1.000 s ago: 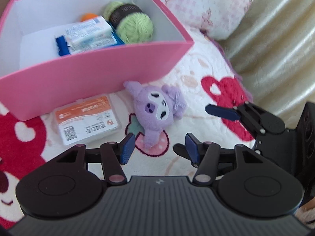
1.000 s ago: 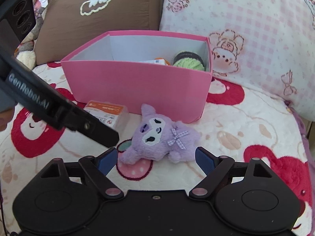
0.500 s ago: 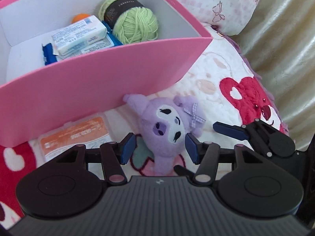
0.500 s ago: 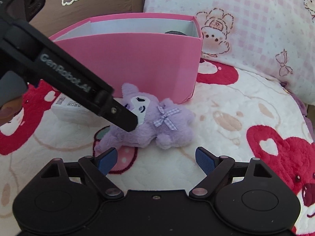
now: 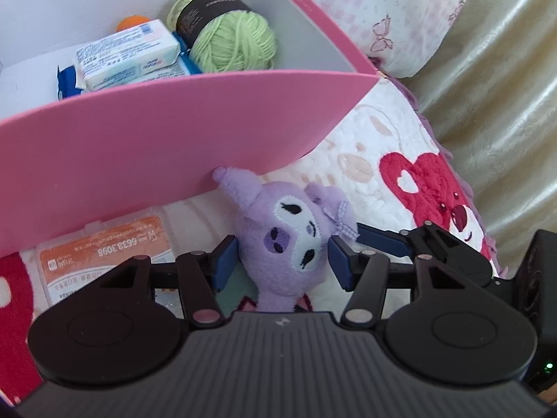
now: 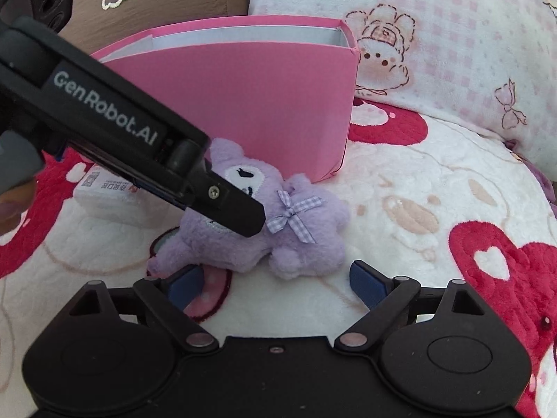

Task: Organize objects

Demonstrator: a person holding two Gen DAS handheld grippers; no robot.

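Straddling plush toy (image 5: pixel 292 240), left tongs (image 5: pixel 282 261) spread.

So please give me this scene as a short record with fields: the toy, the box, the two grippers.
toy: purple plush lying on blanket, in front of pink box
box contents: green yarn, white packet, orange item partly hidden
beside toy: flat orange-label pack
left hand-held gripper: open, fingers either side of toy head
right hand-held gripper: open, near the toy

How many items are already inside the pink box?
4 visible in the pink box: green yarn ball at right, white packet on blue packet, orange object behind. More may be hidden.
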